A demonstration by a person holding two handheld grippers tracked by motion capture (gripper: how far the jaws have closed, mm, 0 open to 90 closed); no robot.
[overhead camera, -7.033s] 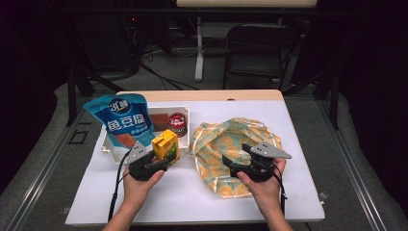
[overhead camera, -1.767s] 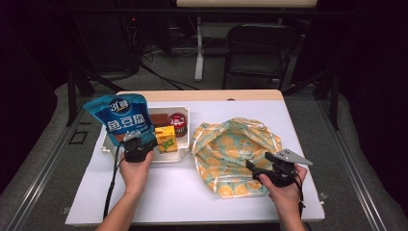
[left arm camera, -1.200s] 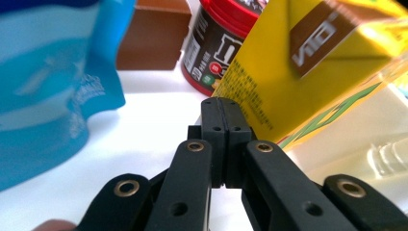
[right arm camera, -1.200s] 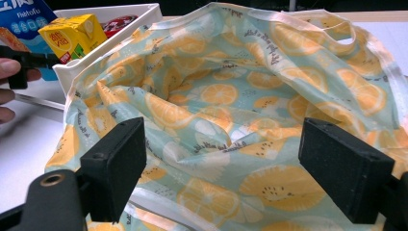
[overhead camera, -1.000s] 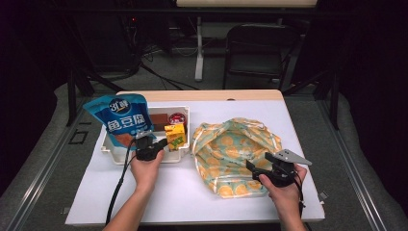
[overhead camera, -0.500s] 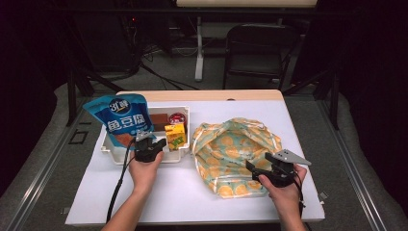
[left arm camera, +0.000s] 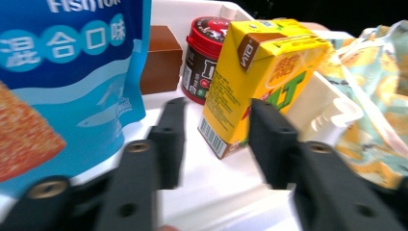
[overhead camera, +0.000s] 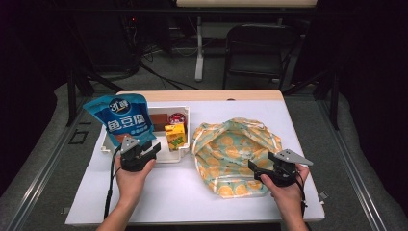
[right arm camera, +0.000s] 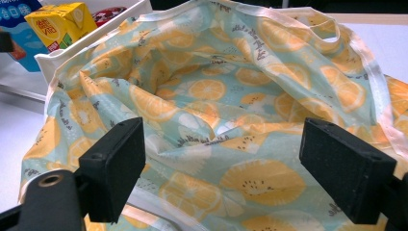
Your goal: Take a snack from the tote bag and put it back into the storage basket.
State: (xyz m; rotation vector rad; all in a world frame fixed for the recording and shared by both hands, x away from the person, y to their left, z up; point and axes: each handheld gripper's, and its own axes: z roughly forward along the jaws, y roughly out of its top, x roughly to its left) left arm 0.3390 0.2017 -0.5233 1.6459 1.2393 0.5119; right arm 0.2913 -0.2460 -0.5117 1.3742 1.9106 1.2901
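Observation:
A yellow juice carton [overhead camera: 175, 136] [left arm camera: 260, 72] stands upright at the right end of the white tray [overhead camera: 185, 113]. My left gripper [overhead camera: 144, 150] [left arm camera: 219, 139] sits at the tray's near edge. Its jaws have just been opening, and the carton stands free just beyond the tips, touched by neither pad. An orange-print fabric bag [overhead camera: 233, 154] [right arm camera: 231, 96] lies open on the table to the right of the tray. At the bag's near right edge my right gripper [overhead camera: 257, 166] [right arm camera: 240, 173] points into the mouth, its jaws wide apart and gripping nothing.
A big blue snack pouch [overhead camera: 122, 120] [left arm camera: 62, 72] leans over the tray's left end. Behind the carton are a red-lidded jar [overhead camera: 177, 118] [left arm camera: 207, 57] and a brown box [overhead camera: 159, 118] [left arm camera: 161, 57]. A black chair stands beyond the table's far edge.
The left gripper's jaws have opened off the yellow carton, and the hand has drawn back toward the near left. The carton stays standing in the tray. The right hand has kept still.

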